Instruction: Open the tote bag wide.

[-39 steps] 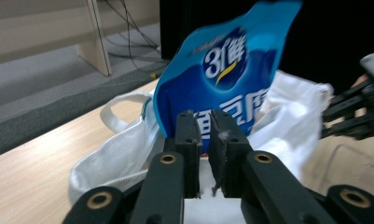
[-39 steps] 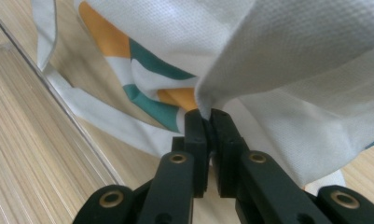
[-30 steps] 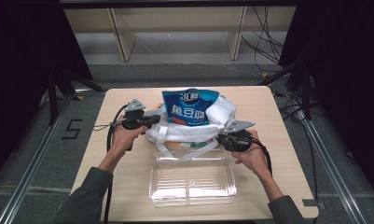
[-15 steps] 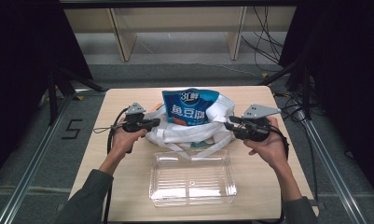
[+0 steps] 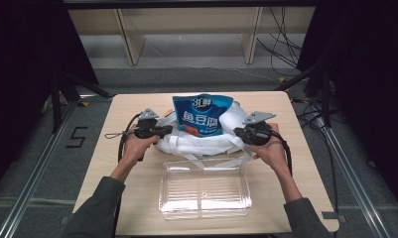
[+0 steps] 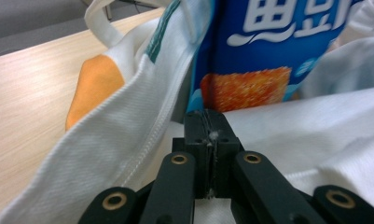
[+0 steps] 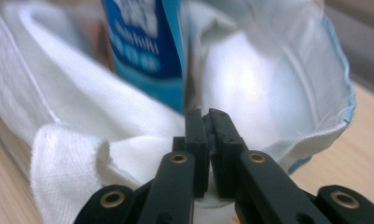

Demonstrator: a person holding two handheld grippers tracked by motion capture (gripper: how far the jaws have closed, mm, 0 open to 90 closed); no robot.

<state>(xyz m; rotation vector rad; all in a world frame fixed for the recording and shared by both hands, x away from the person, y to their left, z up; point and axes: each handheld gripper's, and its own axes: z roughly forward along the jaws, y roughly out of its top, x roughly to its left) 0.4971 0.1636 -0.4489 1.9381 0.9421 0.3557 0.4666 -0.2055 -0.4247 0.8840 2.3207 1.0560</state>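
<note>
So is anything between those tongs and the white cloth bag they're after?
Nothing visible. Both the left tongs and right tongs are shut on the rim of the white cloth bag, either side of the blue snack packet.

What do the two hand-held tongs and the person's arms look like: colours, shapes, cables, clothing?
Both the left tongs and the right tongs have black bodies, each topped by a grey three-cornered plate. A black cable loops from the left one. In the gripper views, the jaws are matte black bars on linkages with brass-coloured pivot rings. The person wears dark grey-green long sleeves.
</note>
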